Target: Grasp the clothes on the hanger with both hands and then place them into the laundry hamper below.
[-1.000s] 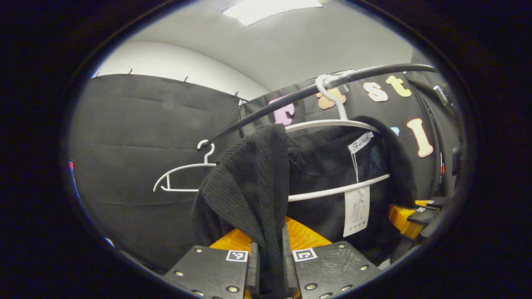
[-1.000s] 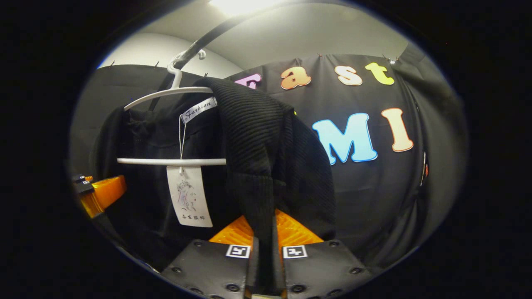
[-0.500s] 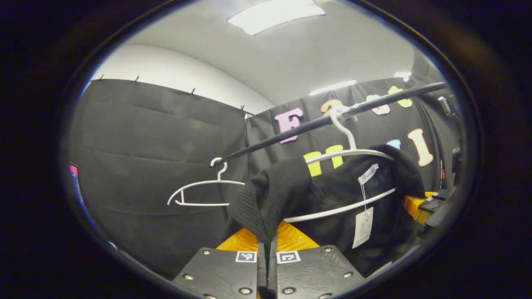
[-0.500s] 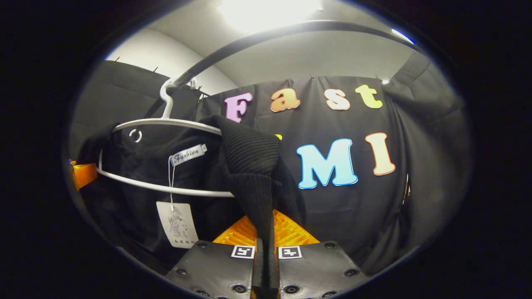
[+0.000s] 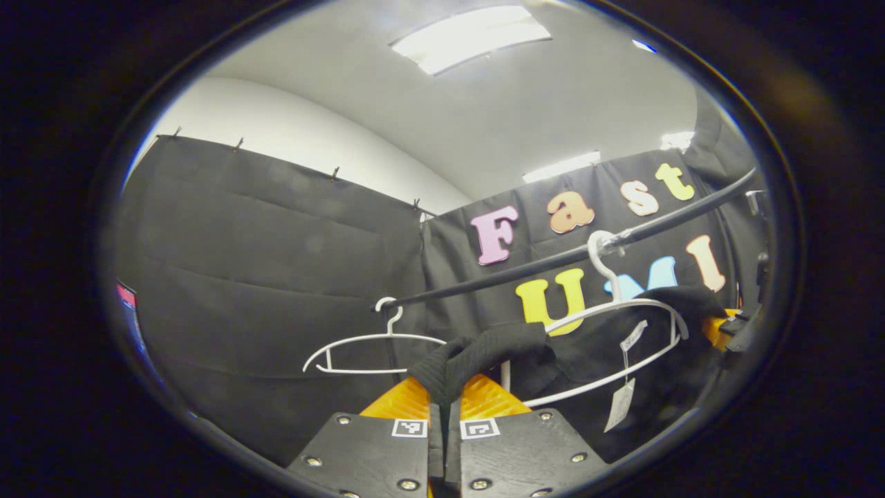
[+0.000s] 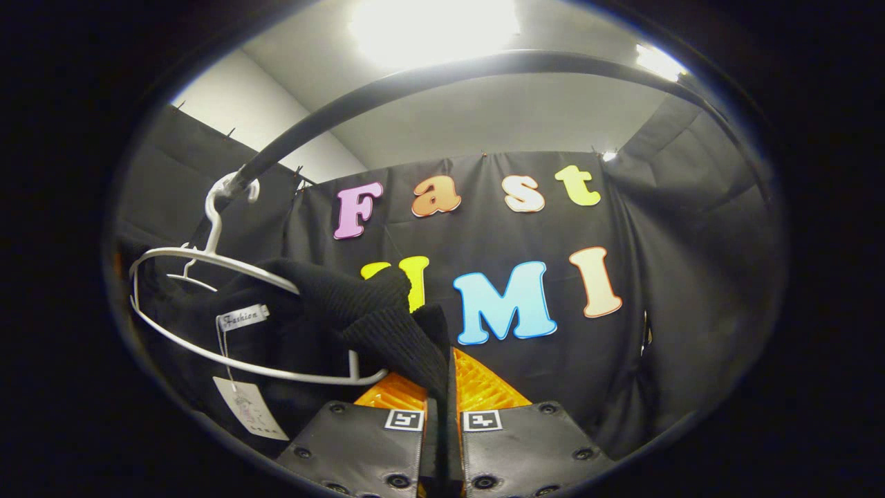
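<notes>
1. I had the left gripper [image 5: 442, 404] with jaws clenched on a fold of the black garment [image 5: 498, 346].
2. The right gripper [image 6: 442, 394] gripped its other shoulder [image 6: 373, 318] likewise.
3. The garment draped the white hanger [image 6: 242, 318], hooked on the black rail [image 6: 415, 76].
4. An empty hanger [image 5: 373, 346] hung left, near the garment.
5. Booth cloth walled the space behind.

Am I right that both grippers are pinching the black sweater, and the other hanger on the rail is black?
Nearly. Both grippers, left and right, pinch the black sweater, but the other hanger on the rail is white, not black, as the left gripper view shows.
</notes>
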Motion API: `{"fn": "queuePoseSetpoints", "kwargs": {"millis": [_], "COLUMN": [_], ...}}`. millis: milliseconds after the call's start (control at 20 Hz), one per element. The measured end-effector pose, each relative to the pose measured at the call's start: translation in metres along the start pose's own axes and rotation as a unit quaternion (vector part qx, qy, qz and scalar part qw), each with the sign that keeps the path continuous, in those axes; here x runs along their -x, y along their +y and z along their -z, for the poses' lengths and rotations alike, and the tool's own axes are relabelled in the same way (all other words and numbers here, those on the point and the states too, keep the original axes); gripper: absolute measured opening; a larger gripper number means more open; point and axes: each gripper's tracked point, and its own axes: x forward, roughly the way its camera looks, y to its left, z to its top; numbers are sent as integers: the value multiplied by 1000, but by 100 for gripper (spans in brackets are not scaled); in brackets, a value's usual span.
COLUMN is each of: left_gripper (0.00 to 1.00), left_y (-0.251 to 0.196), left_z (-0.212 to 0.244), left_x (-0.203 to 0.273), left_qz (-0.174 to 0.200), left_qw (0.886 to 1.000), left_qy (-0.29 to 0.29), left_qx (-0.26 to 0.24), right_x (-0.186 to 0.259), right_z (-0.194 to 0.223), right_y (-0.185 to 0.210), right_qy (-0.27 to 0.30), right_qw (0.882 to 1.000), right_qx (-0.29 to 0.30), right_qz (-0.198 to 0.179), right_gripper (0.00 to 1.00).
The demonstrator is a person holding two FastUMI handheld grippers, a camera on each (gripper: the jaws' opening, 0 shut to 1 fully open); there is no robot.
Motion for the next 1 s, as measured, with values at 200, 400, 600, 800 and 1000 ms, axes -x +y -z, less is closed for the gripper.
{"fn": "queuePoseSetpoints", "kwargs": {"millis": [200, 400, 600, 800, 1000], "left_gripper": [4, 4, 4, 1, 4], "left_y": [15, 25, 30, 50, 60], "left_z": [-15, -22, -13, 13, 49], "left_x": [-12, -26, -40, -55, -60], "left_qz": [16, 40, 75, 98, 107], "left_qw": [1000, 999, 997, 995, 993], "left_qy": [-10, -18, -15, 6, 48], "left_qx": [-1, -15, -27, -25, 10], "right_x": [-8, -18, -28, -31, -38], "right_z": [-14, -11, 5, 19, 27], "right_y": [-13, -18, -23, -24, -21], "right_qy": [-21, -21, 0, 17, 20], "right_qw": [1000, 999, 1000, 1000, 999], "right_qx": [14, 21, 18, 21, 29], "right_qz": [14, 19, 20, 13, -1], "right_gripper": [5, 5, 6, 5, 5]}}
